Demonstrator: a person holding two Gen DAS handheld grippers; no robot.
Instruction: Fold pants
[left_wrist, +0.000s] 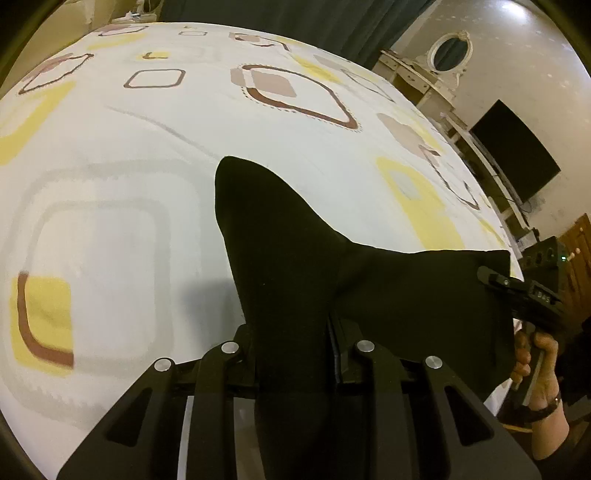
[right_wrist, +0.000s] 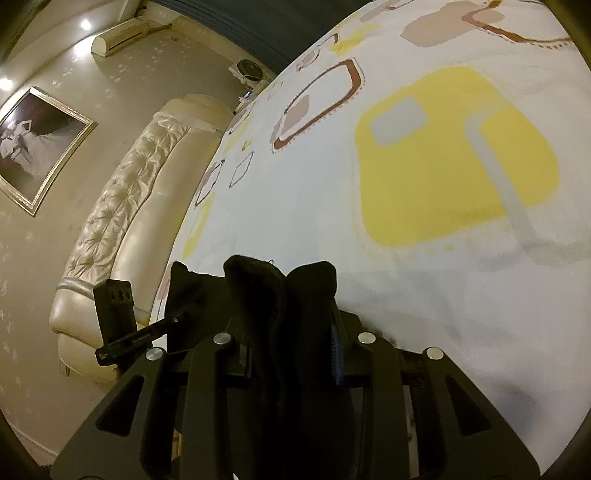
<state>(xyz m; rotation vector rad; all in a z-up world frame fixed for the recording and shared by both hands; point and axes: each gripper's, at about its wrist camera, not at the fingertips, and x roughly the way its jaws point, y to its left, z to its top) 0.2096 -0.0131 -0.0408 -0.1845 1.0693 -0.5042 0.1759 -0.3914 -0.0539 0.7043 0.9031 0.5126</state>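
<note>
Black, matte, soft-knit pants (left_wrist: 295, 266) are lifted above a bed (left_wrist: 147, 147) covered in a smooth white sheet printed with rounded yellow, brown and beige squares. The left tool (left_wrist: 295, 343) pinches one bunched edge between its black fingers, and the right tool (right_wrist: 291, 325) clamps another thick fold. Beside the bed curves a glossy, cream, button-tufted headboard (right_wrist: 122, 206).

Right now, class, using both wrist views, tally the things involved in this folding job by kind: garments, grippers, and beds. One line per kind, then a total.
Black pants: 1
Grippers: 2, the left gripper and the right gripper, each shut on the pants
Bed with patterned sheet: 1
Total: 4
</note>
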